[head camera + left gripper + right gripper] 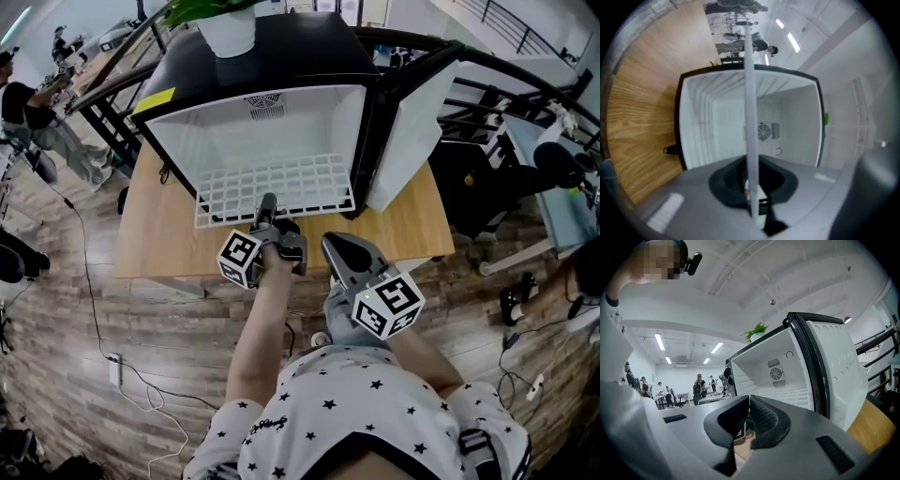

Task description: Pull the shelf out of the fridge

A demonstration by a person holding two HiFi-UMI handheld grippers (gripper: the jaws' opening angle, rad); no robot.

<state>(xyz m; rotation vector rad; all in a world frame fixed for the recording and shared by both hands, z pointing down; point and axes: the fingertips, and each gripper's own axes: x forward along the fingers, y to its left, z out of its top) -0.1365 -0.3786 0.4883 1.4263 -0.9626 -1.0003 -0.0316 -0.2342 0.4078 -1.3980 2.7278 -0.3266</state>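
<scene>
Pinching the front rail of the white wire shelf [272, 183], the left gripper [267, 204] is reaching level toward the open fridge [178, 141] from the near edge of the bench [150, 239]. In the left gripper view its jaws are pressing on the shelf [750, 108]. The shelf is showing edge-on there as a thin white bar running from the left gripper [752, 192] into the fridge [693, 122], toward the round fan grille [764, 131] on the back wall.

The shelf is lying flat and low in the fridge. Its front edge and both front corners are sticking out past the opening over the bench top, and the rest is sitting inside. The fridge is standing toward the far edge of the bench with its door [408, 131] standing open at the right, and a white plant pot [228, 33] is resting on its black top.

The right gripper [334, 242] is hanging just right of the left one, over the near edge of the bench, short of the shelf and touching nothing. In the right gripper view its ribbed jaws are meeting with nothing between them, and the right gripper [748, 414] is pointing toward the fridge [787, 362] and its door [834, 366]. People are standing in the room beyond.
</scene>
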